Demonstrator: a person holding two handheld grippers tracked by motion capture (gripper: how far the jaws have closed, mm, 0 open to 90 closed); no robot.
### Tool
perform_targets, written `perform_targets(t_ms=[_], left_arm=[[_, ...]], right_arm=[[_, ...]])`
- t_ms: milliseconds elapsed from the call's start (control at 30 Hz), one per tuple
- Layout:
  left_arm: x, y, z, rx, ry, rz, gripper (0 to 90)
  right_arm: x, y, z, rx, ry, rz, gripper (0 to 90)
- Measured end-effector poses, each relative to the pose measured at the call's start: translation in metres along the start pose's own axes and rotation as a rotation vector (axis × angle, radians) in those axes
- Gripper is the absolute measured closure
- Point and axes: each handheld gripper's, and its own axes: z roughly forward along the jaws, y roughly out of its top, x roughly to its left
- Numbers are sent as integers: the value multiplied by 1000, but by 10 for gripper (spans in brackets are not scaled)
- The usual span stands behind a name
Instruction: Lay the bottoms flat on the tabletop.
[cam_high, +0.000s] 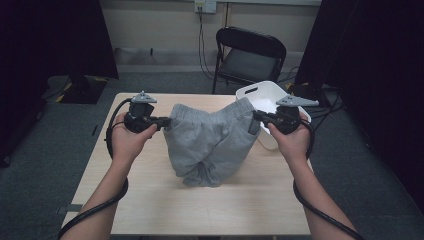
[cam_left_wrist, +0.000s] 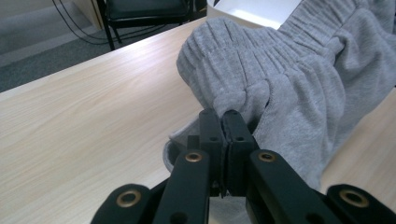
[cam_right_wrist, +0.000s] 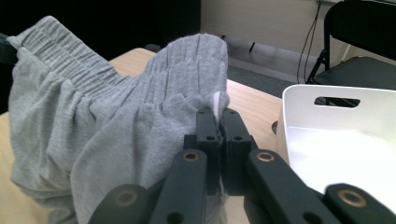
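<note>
Grey shorts (cam_high: 210, 142) with an elastic waistband hang between my two grippers above the wooden table (cam_high: 150, 200), their lower part resting on it. My left gripper (cam_high: 166, 121) is shut on the left end of the waistband; in the left gripper view its jaws (cam_left_wrist: 223, 116) pinch the grey cloth (cam_left_wrist: 280, 84). My right gripper (cam_high: 255, 116) is shut on the right end of the waistband; in the right gripper view the jaws (cam_right_wrist: 218, 114) clamp the fabric (cam_right_wrist: 116, 116) beside a white label.
A white plastic basket (cam_high: 260, 92) stands at the table's far right corner, close behind my right gripper, and it appears as a white basket (cam_right_wrist: 336, 140) in the right gripper view. A black folding chair (cam_high: 247, 55) stands beyond the table. Dark curtains flank both sides.
</note>
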Motion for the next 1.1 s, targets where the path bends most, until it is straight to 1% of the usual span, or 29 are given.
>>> perform_targets(t_ms=[100, 167, 233, 300, 367, 400, 433, 467, 500, 533, 567, 600, 633, 667, 700, 733, 767, 800, 833, 867, 900, 933, 1000, 1033, 1067, 1100], left_arm=[[10, 0, 12, 19, 1, -16, 887], [17, 0, 19, 25, -8, -38, 887], [27, 1, 29, 41, -5, -55, 886], [35, 3, 37, 59, 0, -58, 886], [45, 9, 46, 58, 27, -67, 886], [49, 11, 50, 42, 43, -88, 886], [56, 16, 56, 21, 69, -104, 884], [61, 18, 61, -25, 111, -123, 850], [65, 18, 66, -82, 153, -149, 734], [68, 17, 69, -102, 144, -197, 636], [69, 16, 73, -99, 125, -217, 628], [69, 15, 77, -85, 123, -207, 590], [67, 12, 80, -85, 117, -189, 546], [65, 9, 84, -87, 101, -177, 472], [62, 5, 86, -81, 97, -167, 405], [59, 0, 87, -80, 95, -151, 371], [56, -4, 87, -76, 87, -148, 351], [50, -11, 87, -61, 69, -145, 324], [47, -15, 86, -64, 67, -134, 311], [42, -20, 85, -66, 57, -116, 308], [38, -24, 83, -62, 42, -100, 298], [33, -28, 80, -61, 35, -92, 289], [26, -35, 75, -55, 19, -87, 272], [21, -40, 72, -58, 12, -77, 270], [18, -43, 70, -54, 9, -71, 269], [14, -47, 67, -53, 3, -66, 266]], right_arm=[[-7, 1, 13, 15, -6, 12, 882], [-11, 1, 22, 32, -10, 18, 882], [-16, 1, 32, 47, -12, 27, 882], [-21, 3, 45, 72, -16, 29, 882], [-27, 7, 60, 100, -50, 22, 883], [-30, 11, 69, 101, -85, 20, 882], [-32, 14, 76, 98, -114, 24, 880], [-34, 20, 86, 92, -156, 32, 829], [-33, 24, 93, 79, -186, 32, 714], [-32, 27, 100, 67, -227, 20, 607], [-31, 28, 105, 76, -238, 6, 566], [-29, 27, 109, 77, -229, -3, 548], [-27, 26, 110, 70, -222, -5, 508], [-24, 25, 110, 63, -200, -9, 465], [-21, 21, 111, 68, -164, -24, 450], [-18, 17, 110, 80, -156, -46, 438], [-15, 12, 108, 86, -149, -56, 418], [-13, 8, 107, 94, -130, -58, 400], [-8, 0, 104, 103, -90, -68, 386], [-4, -4, 101, 108, -86, -77, 384], [0, -8, 97, 112, -72, -81, 383], [4, -13, 94, 110, -47, -82, 380], [13, -22, 85, 117, -30, -93, 377], [15, -26, 81, 114, -24, -88, 376], [20, -32, 77, 122, -12, -88, 370], [22, -36, 73, 123, -13, -94, 368]])
